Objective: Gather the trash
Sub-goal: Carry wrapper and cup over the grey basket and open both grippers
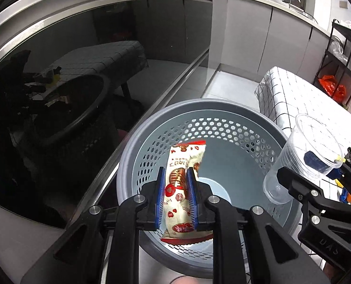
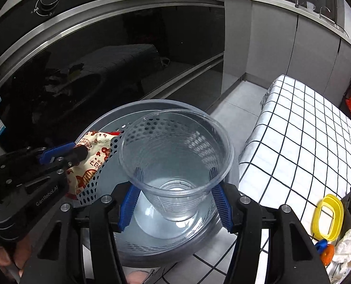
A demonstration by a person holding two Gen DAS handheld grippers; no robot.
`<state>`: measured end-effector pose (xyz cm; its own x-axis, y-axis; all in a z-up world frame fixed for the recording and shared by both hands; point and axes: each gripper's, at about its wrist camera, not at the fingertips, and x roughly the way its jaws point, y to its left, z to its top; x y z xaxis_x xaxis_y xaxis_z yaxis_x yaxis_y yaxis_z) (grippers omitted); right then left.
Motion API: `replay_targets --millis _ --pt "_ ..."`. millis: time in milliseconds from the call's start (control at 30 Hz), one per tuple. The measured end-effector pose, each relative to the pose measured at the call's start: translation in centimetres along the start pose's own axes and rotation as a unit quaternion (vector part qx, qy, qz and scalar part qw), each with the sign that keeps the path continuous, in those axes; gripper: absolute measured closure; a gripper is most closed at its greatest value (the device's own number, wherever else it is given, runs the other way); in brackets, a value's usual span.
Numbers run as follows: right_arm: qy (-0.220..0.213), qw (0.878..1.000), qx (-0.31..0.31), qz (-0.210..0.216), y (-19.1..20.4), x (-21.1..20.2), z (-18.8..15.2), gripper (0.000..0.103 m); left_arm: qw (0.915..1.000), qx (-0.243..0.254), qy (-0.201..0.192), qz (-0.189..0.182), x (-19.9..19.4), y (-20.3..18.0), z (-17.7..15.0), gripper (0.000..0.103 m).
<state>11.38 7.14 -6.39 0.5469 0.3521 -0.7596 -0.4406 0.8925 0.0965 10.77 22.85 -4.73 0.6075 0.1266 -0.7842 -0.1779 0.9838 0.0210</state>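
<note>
My left gripper [image 1: 177, 177] is shut on a red and white snack wrapper [image 1: 181, 189] and holds it over the grey perforated basket [image 1: 234, 123]. My right gripper [image 2: 175, 201] is shut on a clear plastic cup [image 2: 175, 156], held upright over the same basket [image 2: 109, 123]. In the left wrist view the cup [image 1: 303, 156] and right gripper [image 1: 317, 172] are at the right, above the basket's rim. In the right wrist view the left gripper [image 2: 66, 152] with the wrapper [image 2: 92, 156] is at the left.
A dark glass oven front [image 2: 81, 71] stands just behind the basket. A table with a black-checked white cloth [image 2: 305, 130] is at the right, with a yellow ring [image 2: 328, 217] and crumpled trash [image 2: 348, 243] on it. Grey cabinets [image 2: 282, 47] stand beyond.
</note>
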Motion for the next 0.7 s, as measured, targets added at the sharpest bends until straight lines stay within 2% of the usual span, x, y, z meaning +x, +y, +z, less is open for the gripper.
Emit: replay_targets --millis 33,100,133,267,300,700 --pt "-0.001 1.000 0.001 -0.002 -0.08 -0.03 0.03 0.046 1.0000 -0.001 0.000 0.000 -0.03 0.09 0.03 0.083" --pt "-0.009 1.000 0.002 -0.007 0.04 -0.20 -0.03 0.032 1.0000 -0.003 -0.001 0.002 -0.05 0.18 0.09 0.081" --pt "-0.014 1.000 0.003 -0.008 -0.03 -0.38 -0.03 0.031 1.0000 -0.003 -0.002 0.005 -0.04 0.19 0.07 0.078" --pt "-0.018 1.000 0.004 -0.015 -0.14 -0.48 -0.09 0.030 0.9998 -0.006 -0.014 0.011 -0.44 0.32 0.13 0.049" --pt "-0.017 1.000 0.004 -0.016 -0.14 -0.45 -0.10 0.030 0.9997 -0.007 -0.018 0.011 -0.62 0.37 0.15 0.045" --pt "-0.015 1.000 0.000 -0.020 0.11 -0.52 -0.53 0.030 0.9999 -0.007 -0.008 0.011 -0.29 0.42 0.03 0.045"
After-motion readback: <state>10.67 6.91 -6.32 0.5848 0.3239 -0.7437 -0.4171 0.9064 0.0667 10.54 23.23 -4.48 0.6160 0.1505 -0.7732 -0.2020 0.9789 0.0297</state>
